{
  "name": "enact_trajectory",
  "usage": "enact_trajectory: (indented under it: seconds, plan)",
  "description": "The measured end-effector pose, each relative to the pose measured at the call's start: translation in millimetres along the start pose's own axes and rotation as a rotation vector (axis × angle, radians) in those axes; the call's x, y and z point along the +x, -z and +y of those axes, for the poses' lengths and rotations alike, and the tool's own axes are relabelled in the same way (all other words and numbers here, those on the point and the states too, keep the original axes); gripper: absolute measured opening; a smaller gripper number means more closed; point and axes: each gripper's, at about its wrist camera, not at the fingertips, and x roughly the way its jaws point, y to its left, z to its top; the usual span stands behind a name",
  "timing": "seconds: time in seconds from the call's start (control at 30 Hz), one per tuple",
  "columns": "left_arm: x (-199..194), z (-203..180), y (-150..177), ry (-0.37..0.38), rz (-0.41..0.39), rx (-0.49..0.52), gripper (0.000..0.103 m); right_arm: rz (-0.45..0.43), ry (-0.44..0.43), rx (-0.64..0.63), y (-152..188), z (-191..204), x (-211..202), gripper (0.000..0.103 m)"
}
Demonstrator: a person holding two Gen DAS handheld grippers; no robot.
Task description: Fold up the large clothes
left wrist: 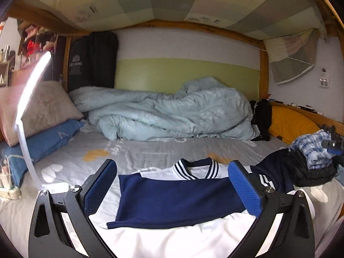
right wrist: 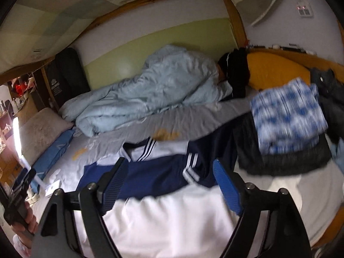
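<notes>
The white-and-navy jacket point(left wrist: 176, 195) lay flat on the grey bedsheet point(left wrist: 137, 152), one navy sleeve folded across its white body and the striped collar pointing away from the jaws. The left gripper point(left wrist: 172, 189) hung just above it, jaws spread wide with nothing between them, the folded sleeve showing in the gap. The right gripper point(right wrist: 169, 182) stood likewise wide and empty, over the sleeve's striped cuff and the white body; whether either pad brushed the cloth I could not tell, as that view was smeared. Beyond the right jaw of each sat a stack of folded clothes point(right wrist: 286, 133), a blue-and-white piece on top of dark ones. Farther ahead of the jaws a pale blue duvet point(left wrist: 169, 111) was heaped against the wall, and off past the left jaw lay pillows point(left wrist: 40, 118) and a lit white lamp point(left wrist: 32, 90).
</notes>
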Motion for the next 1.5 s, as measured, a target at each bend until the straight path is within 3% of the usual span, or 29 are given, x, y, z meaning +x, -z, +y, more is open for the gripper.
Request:
enact_trajectory:
  seconds: [0.1, 0.17, 0.3, 0.37, 0.47, 0.63, 0.77, 0.8, 0.83, 0.87, 0.97, 1.07, 1.3, 1.4, 1.5]
  plan:
    - [28.1, 7.3, 19.8, 0.0, 0.052, -0.022, 0.103, -0.011, 0.047, -0.019, -14.2, -9.4, 34.1, 0.074]
    - [48.1, 14.1, 37.5, -0.021, 0.094, -0.039, 0.103, 0.008, 0.061, -0.002, -16.7, -22.1, 64.9, 0.066]
    - [85.2, 17.1, 62.5, -0.05, 0.182, -0.034, 0.103, 0.161, 0.13, 0.055, -3.0, -60.4, 144.2, 0.043]
    - [96.1, 17.7, 71.5, -0.054, 0.188, -0.027, 0.103, 0.243, 0.179, 0.074, 3.4, -78.7, 175.3, 0.041]
    - [116.1, 18.5, 88.9, -0.097, 0.203, 0.009, 0.103, 0.298, 0.23, 0.032, 2.3, -96.0, 206.0, 0.041]
    - [142.1, 16.1, 121.2, -0.074, 0.285, 0.012, 0.103, 0.35, 0.261, 0.056, 10.3, -112.3, 230.7, 0.031]
    - [150.6, 8.3, 132.5, -0.055, 0.318, 0.045, 0.103, 0.327, 0.297, 0.046, 14.7, -112.8, 237.4, 0.027]
    - [149.4, 8.9, 132.2, -0.054, 0.31, 0.037, 0.103, 0.325, 0.304, 0.054, 15.5, -114.6, 238.7, 0.02]
    - [148.7, 9.4, 132.2, -0.057, 0.305, 0.032, 0.103, 0.32, 0.319, 0.065, 16.2, -117.3, 239.6, 0.007]
    - [147.6, 9.4, 132.7, -0.057, 0.3, 0.03, 0.103, 0.308, 0.331, 0.079, 16.8, -120.0, 239.0, 0.004]
    - [145.2, 7.8, 132.3, -0.057, 0.288, 0.041, 0.103, 0.262, 0.304, 0.102, 15.5, -123.4, 232.7, 0.003]
    - [148.0, 9.6, 133.7, -0.055, 0.31, 0.032, 0.103, 0.245, 0.346, 0.048, 12.5, -112.4, 224.9, 0.003]
    - [153.7, 26.4, 135.7, -0.066, 0.347, -0.056, 0.103, 0.187, 0.199, 0.054, 8.2, -97.2, 203.6, 0.003]
    - [152.3, 23.8, 135.6, -0.072, 0.34, -0.041, 0.103, 0.235, 0.104, 0.02, 11.1, -84.5, 202.7, 0.003]
    - [152.9, 22.7, 135.9, -0.066, 0.345, -0.034, 0.103, 0.314, -0.011, -0.103, 21.1, -57.2, 205.9, 0.003]
